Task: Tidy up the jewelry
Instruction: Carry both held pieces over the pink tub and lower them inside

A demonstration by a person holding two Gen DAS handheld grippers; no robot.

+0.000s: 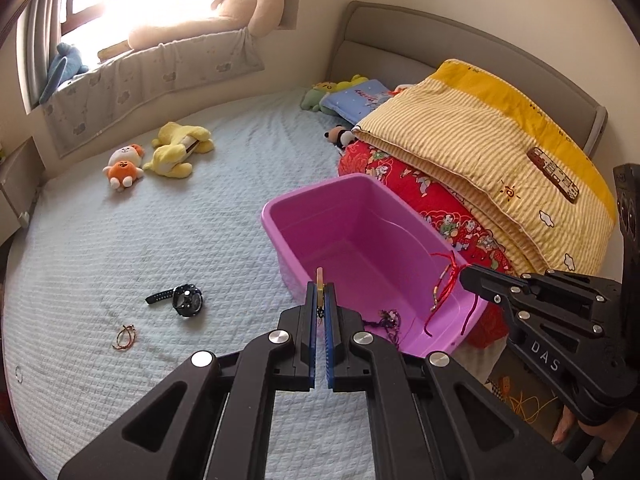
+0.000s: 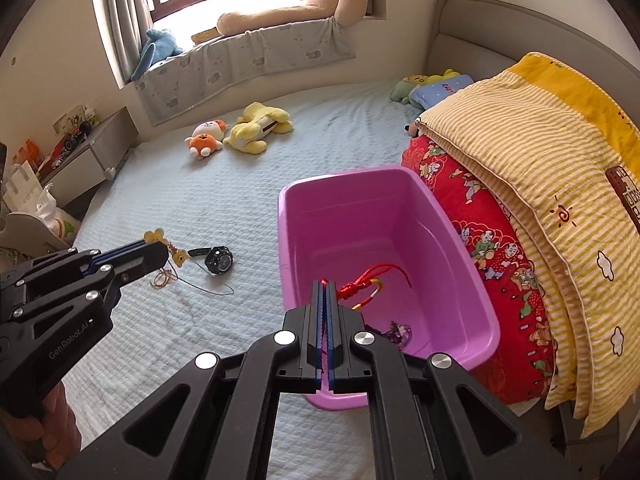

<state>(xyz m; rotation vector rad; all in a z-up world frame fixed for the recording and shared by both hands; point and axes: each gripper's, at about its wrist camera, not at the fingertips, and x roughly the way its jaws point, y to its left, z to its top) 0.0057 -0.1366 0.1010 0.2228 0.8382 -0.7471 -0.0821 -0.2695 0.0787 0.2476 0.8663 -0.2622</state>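
Left tongs [image 1: 320,300]: black two-finger tool with blue pads, pads pressed together on a yellow charm necklace [image 2: 176,257] with a thin dark cord; held above the bed, just left of the tub.
Right tongs [image 2: 325,292]: same make, pads clamped tight on a red knotted cord bracelet with a gold bead section [image 2: 362,288]; the bracelet dangles over the tub's near end.
Tub: pink rectangular plastic tub [image 2: 288,216] standing on the bed, beside the folded quilts.
In the tub: a dark purple tangled cord piece [image 2: 400,330] lies at the near end of the floor.
Bed: pale blue quilted bedspread [image 1: 120,248] carrying the loose items.
Still on the bed: a black wristwatch [image 1: 184,300] and a small brown-red cord bracelet [image 1: 125,336], near each other, left of the tub.
Quilts: red patterned quilt [image 2: 488,248] under a yellow striped one [image 2: 520,152], touching the tub's right side.
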